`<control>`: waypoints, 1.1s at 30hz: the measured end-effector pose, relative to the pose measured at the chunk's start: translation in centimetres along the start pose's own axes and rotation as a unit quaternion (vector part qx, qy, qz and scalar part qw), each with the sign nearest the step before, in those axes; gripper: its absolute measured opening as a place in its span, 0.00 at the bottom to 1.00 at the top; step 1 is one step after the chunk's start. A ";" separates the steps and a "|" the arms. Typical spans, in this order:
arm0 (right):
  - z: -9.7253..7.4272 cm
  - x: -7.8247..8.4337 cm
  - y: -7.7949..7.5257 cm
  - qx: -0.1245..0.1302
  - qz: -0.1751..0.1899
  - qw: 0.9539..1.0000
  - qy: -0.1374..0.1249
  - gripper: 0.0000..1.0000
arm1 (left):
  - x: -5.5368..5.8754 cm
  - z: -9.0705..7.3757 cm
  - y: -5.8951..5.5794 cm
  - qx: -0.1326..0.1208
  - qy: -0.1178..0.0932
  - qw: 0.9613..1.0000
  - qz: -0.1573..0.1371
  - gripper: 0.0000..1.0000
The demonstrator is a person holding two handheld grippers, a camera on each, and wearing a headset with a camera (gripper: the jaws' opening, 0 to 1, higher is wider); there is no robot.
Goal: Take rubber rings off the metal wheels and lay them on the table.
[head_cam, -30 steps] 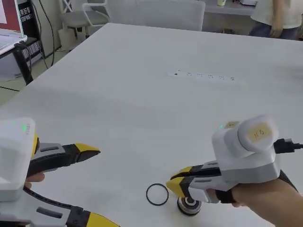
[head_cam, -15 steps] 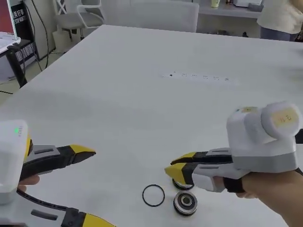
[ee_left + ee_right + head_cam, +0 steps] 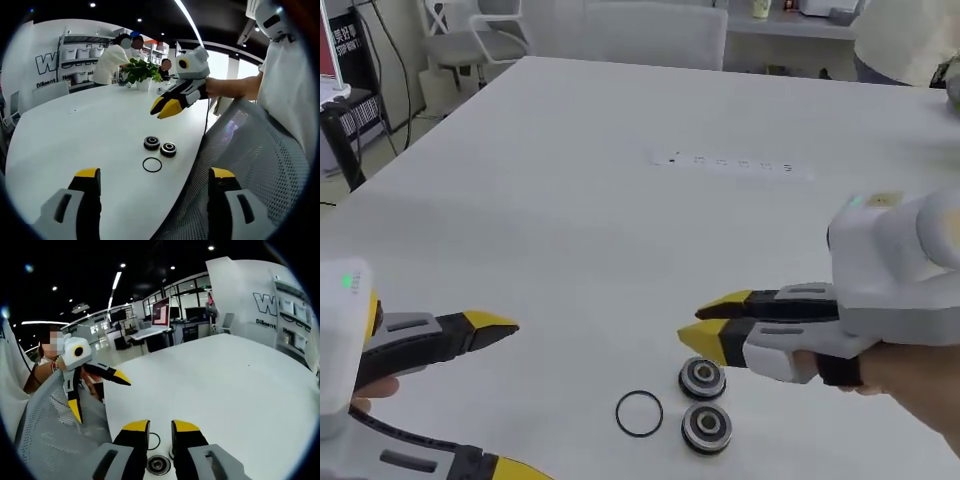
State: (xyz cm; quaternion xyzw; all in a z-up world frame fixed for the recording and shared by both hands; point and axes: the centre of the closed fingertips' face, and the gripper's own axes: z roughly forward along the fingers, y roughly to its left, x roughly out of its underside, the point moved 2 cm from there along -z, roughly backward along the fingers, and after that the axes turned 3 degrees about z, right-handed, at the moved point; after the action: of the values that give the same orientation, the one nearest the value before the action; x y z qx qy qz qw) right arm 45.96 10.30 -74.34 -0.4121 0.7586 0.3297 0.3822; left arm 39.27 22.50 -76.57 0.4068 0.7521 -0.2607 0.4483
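Two metal wheels (image 3: 702, 378) (image 3: 706, 424) lie flat side by side near the table's front edge, and a loose black rubber ring (image 3: 639, 413) lies just left of them. The wheels (image 3: 151, 143) (image 3: 168, 149) and the ring (image 3: 152, 164) also lie ahead of my left gripper (image 3: 154, 175), which is wide open and holds nothing. My right gripper (image 3: 705, 325) hovers just above and right of the wheels, its jaws a narrow gap apart with nothing between them. One wheel (image 3: 158, 463) and part of the ring (image 3: 152, 440) show below its fingertips.
A white power strip (image 3: 730, 163) lies across the middle of the white table (image 3: 570, 200). Chairs stand at the far end, and people stand beyond it. A grey mesh chair back (image 3: 250, 150) is close on the near side.
My right gripper has risen and drawn back to the right, off the wheels. A second wheel that it covered now lies in plain sight beside the first. The left gripper has stayed open.
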 end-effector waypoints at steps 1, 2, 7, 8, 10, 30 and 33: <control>-0.2 -0.2 0.0 0.002 -0.003 1.000 -0.002 0.15 | 0.0 0.0 0.0 0.000 0.000 1.000 0.000 0.87; -0.4 -0.3 -0.1 0.004 -0.004 1.000 -0.006 0.15 | 0.0 0.0 0.0 0.000 -0.001 1.000 0.000 0.87; -1.3 -0.8 -0.5 0.012 -0.003 1.000 -0.020 0.16 | 0.0 0.0 0.0 0.001 -0.002 1.000 0.000 0.87; -1.4 -0.9 -0.6 0.014 -0.003 1.000 -0.023 0.16 | 0.0 0.0 0.0 0.002 -0.002 1.000 0.001 0.87; -1.8 -1.0 -1.1 0.019 0.002 0.999 -0.030 0.16 | 0.0 0.0 -0.1 0.003 -0.001 1.000 0.001 0.87; -3.6 0.5 -2.8 0.031 0.003 0.999 -0.039 0.20 | 0.2 0.1 -0.2 0.007 0.005 1.000 0.001 0.87; -3.4 1.0 -2.8 0.027 0.002 0.999 -0.034 0.21 | 0.1 0.1 -0.2 0.006 0.005 1.000 0.000 0.87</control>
State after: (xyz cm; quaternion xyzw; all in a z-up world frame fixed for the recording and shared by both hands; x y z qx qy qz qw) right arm 46.95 5.91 -74.01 -0.3889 0.7547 0.3237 0.4176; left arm 39.08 22.40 -76.71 0.4110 0.7525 -0.2635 0.4420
